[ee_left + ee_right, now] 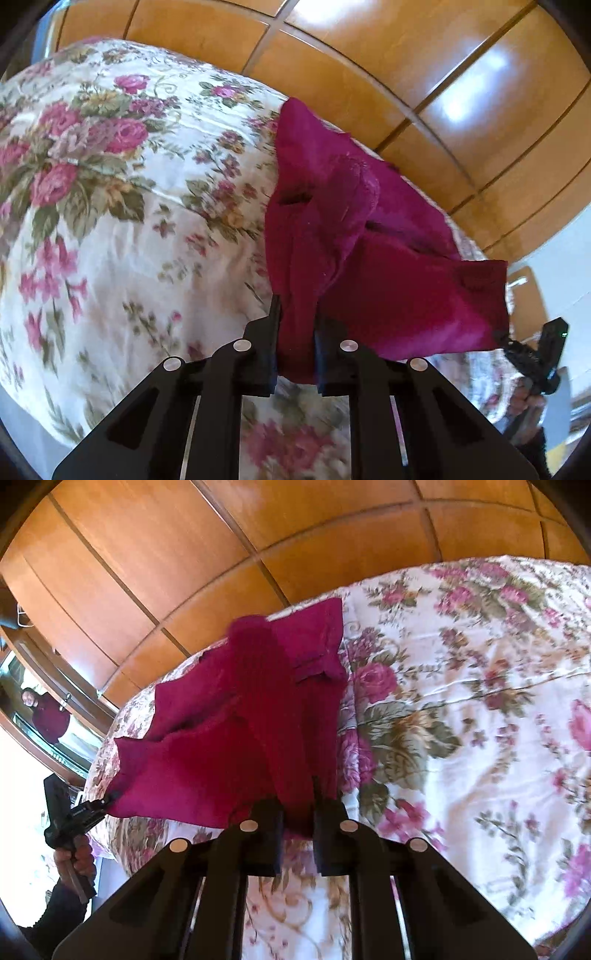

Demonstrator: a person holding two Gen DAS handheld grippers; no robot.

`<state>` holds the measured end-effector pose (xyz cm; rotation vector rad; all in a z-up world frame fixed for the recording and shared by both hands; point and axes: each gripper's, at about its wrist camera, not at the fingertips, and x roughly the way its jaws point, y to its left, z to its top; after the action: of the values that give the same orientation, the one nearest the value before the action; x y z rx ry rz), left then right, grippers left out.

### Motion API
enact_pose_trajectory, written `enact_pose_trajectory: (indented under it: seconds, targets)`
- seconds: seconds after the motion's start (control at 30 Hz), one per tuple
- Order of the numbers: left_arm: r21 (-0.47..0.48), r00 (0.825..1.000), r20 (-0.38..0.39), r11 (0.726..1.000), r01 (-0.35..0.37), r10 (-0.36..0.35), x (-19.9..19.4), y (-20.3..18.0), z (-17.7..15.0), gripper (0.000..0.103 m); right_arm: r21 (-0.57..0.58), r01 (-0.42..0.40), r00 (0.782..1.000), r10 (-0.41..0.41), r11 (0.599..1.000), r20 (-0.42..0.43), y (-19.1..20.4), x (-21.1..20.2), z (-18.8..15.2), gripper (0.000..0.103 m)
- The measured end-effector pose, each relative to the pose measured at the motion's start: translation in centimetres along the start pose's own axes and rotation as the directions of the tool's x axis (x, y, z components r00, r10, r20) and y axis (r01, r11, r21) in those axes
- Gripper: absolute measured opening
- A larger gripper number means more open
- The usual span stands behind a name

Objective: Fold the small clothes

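One magenta garment [354, 236] hangs pinched in both grippers' jaws: left gripper [297, 325], right gripper [298, 805].

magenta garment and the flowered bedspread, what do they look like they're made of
Magenta garment: looks like a soft matte knit or fleece; it hangs limp between both claws and faint ribbing shows. Flowered bedspread: looks like a smooth woven fabric with slight sheen, perhaps satin or polished cotton; bright creases catch the light.
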<state>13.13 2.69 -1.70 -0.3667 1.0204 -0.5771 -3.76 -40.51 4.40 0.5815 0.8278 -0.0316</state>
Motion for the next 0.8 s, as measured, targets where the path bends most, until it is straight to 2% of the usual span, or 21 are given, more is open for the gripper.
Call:
enact_pose_trajectory:
  seconds: [0.13, 0.23, 0.4, 0.43, 0.47, 0.5, 0.53, 0.57, 0.67, 0.8]
  targets:
    - [0.014, 0.999, -0.034, 0.999, 0.04, -0.039, -1.4, -1.3, -2.4, 0.012, 0.008, 0.022, 0.999, -0.022, 1.0, -0.032, -0.8, -2.1, -1.6, 0.01]
    - [0.016, 0.995, -0.087, 0.999, 0.046, -0.044, -2.3, -1.5, -5.5, 0.012, 0.028, 0.035, 0.996, -0.033, 0.999, -0.083, -2.2, -3.4, -3.8, 0.01]
    - [0.097, 0.995, -0.09, 0.994, -0.041, 0.049, -2.0, -2.5, -7.8, 0.016, 0.015, 0.053, 0.989, -0.051, 0.998, -0.141, -2.9, -3.2, -6.0, 0.011]
    - [0.103, 0.995, -0.08, 0.993, -0.054, 0.062, -1.9, -2.6, -7.6, 0.027, 0.009, 0.064, 0.989, -0.062, 0.998, -0.137, -2.8, -3.0, -5.8, 0.014]
    - [0.104, 0.995, -0.073, 0.993, -0.056, 0.064, -1.9, -2.6, -7.3, 0.033, -0.004, 0.082, 0.988, -0.082, 0.997, -0.132, -2.7, -2.9, -5.4, 0.021]
    - [0.107, 0.996, -0.059, 0.993, -0.057, 0.063, -2.0, -2.7, -6.9, 0.046, -0.016, 0.093, 0.988, -0.094, 0.996, -0.122, -2.6, -2.9, -5.2, 0.036]
    - [0.116, 0.997, -0.032, 0.991, -0.067, 0.072, -2.2, -3.0, -6.3, 0.056, -0.032, 0.105, 0.989, -0.108, 0.994, -0.1, -2.4, -3.0, -4.5, 0.047]
    - [0.128, 0.997, -0.009, 0.989, -0.076, 0.078, -2.2, -3.2, -5.7, 0.057, -0.048, 0.122, 0.988, -0.125, 0.991, -0.085, -2.2, -3.0, -4.0, 0.053]
    - [0.181, 0.996, 0.023, 0.979, -0.093, 0.09, -2.4, -3.6, -4.5, 0.057, -0.124, 0.177, 0.982, -0.183, 0.976, -0.04, -1.4, -2.3, -2.0, 0.053]
    - [0.23, 0.997, 0.01, 0.971, -0.073, 0.072, -0.7, -4.8, -3.2, 0.057, -0.23, 0.228, 0.97, -0.241, 0.946, -0.029, -0.2, 0.7, 0.1, 0.053]
